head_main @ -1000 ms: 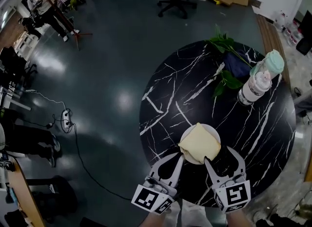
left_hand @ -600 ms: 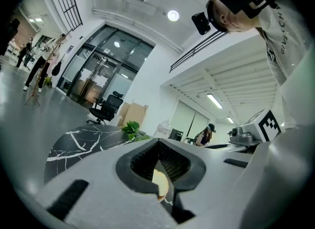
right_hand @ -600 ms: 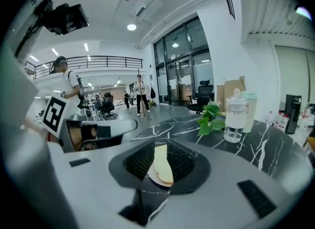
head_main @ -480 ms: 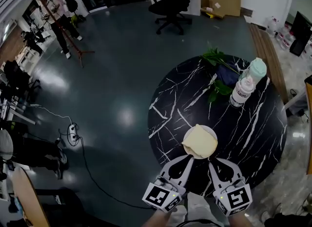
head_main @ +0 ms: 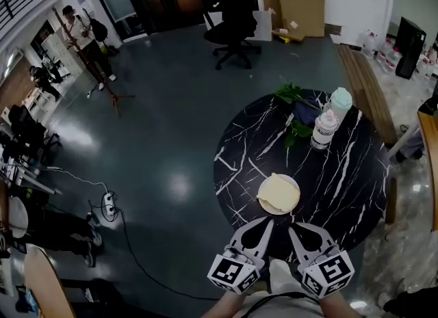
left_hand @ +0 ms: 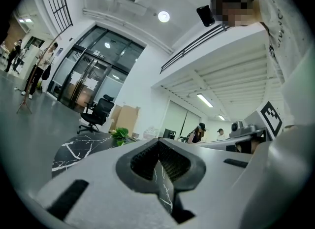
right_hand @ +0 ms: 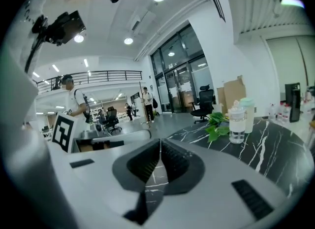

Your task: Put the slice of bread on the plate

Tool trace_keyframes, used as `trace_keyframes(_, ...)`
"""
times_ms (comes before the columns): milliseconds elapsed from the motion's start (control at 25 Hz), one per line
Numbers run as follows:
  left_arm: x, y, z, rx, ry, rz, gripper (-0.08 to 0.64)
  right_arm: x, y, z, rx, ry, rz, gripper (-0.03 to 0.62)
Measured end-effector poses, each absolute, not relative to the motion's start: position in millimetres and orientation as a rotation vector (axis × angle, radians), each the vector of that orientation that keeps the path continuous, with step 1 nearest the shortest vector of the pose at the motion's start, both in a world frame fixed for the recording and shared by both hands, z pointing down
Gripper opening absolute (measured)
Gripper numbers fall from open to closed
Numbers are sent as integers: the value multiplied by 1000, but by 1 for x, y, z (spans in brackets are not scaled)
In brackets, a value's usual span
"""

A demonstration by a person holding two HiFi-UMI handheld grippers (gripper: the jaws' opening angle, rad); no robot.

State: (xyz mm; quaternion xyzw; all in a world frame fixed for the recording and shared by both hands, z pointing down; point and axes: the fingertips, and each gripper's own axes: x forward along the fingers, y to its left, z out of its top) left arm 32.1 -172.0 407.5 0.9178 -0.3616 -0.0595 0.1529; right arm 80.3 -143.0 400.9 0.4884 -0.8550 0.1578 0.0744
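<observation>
Spread beside the plate (head_main: 293,181) a second ago, left tool (head_main: 267,221) and right tool (head_main: 293,228) now sit clenched, empty, withdrawn from the bread (head_main: 277,193).

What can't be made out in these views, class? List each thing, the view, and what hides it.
White round plate: head view, mostly covered by the pale yellow bread slice.
Bread slice: left gripper view, not seen; the left hand-held gripper fills the lower frame.
Clear plastic bottle label: head view, too small.
Dark blue thing: head view, partly under green leaves.
</observation>
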Motion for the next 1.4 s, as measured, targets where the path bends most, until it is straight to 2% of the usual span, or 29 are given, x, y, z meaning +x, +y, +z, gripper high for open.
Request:
trace_keyframes(480,31,-155,391,2663,-1019,-197,8,89,-124,374,1525,-2584,443,12)
trace_keyframes(1400,39,-146,406,2634,-1010,-191,8,90,-112,388,1489,-2569,458,11)
